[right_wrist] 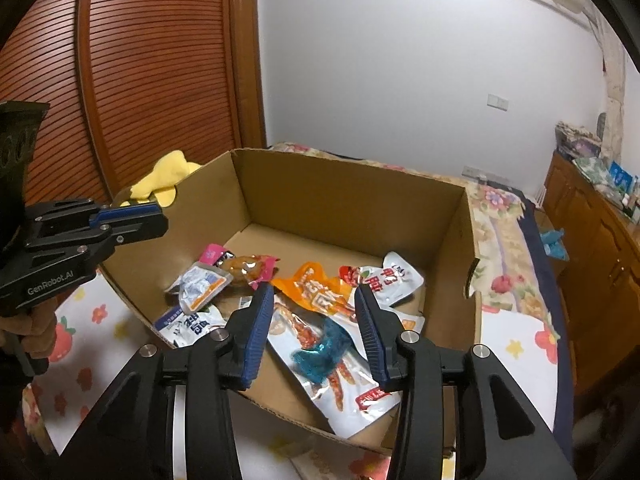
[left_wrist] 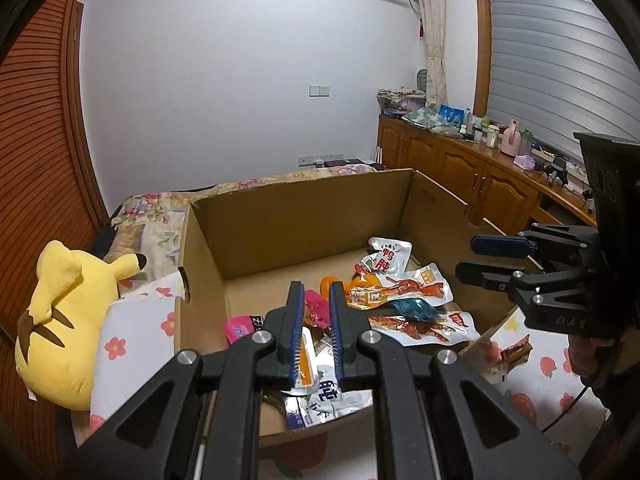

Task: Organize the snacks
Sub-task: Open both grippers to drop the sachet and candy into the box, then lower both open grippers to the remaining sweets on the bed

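Note:
An open cardboard box (left_wrist: 304, 216) (right_wrist: 340, 200) on the bed holds several snack packets. Among them are a white packet with red characters (left_wrist: 386, 260) (right_wrist: 394, 280), an orange packet (right_wrist: 316, 288), a pink one (left_wrist: 240, 326) and a white-and-orange sachet (right_wrist: 200, 288). My left gripper (left_wrist: 316, 286) (right_wrist: 162, 218) hovers over the box's near left side, shut with nothing in it. My right gripper (right_wrist: 312, 290) (left_wrist: 466, 258) stands open above a blue wrapped candy (right_wrist: 320, 352) (left_wrist: 414, 308). The candy lies loose on a long red-and-white packet (right_wrist: 348, 392), clear of the pads.
A yellow plush toy (left_wrist: 64, 312) (right_wrist: 160, 180) lies left of the box on the flowered sheet (left_wrist: 136, 340). A brown snack (left_wrist: 516, 350) sits on the sheet right of the box. Wooden cabinets (left_wrist: 460, 168) with clutter line the right wall. A slatted wooden door (right_wrist: 140, 80) is on the left.

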Action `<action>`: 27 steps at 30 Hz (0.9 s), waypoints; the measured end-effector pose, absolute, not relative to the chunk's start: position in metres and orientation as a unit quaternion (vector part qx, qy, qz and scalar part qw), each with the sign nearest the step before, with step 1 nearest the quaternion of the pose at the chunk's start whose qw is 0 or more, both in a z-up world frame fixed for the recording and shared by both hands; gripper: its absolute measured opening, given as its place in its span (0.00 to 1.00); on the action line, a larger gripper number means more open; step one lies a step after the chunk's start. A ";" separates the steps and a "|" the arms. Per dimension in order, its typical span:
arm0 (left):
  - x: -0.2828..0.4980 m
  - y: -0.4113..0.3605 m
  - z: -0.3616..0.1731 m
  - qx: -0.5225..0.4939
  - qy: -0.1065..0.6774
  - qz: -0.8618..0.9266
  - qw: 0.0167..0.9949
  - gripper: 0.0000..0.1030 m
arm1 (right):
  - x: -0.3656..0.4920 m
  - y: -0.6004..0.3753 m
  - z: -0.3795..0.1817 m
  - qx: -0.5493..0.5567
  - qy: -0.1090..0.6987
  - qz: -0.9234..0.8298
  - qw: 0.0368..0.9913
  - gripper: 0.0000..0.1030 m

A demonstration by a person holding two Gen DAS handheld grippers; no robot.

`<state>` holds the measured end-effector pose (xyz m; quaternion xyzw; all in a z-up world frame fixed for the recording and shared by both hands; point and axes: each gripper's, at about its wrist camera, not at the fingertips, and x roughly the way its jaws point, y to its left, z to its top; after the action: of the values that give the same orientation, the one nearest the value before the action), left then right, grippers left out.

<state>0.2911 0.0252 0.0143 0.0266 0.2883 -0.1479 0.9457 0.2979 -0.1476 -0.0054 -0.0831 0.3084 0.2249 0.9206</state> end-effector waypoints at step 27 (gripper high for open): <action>0.205 -0.046 0.016 0.037 0.274 -0.212 0.937 0.42 | 0.212 -0.238 -0.033 -0.066 0.345 0.186 0.918 0.45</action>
<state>0.2054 -0.0455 0.0156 0.0366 0.2741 -0.2116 0.9374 0.2125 -0.2378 -0.0331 -0.0657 0.3447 0.1858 0.9178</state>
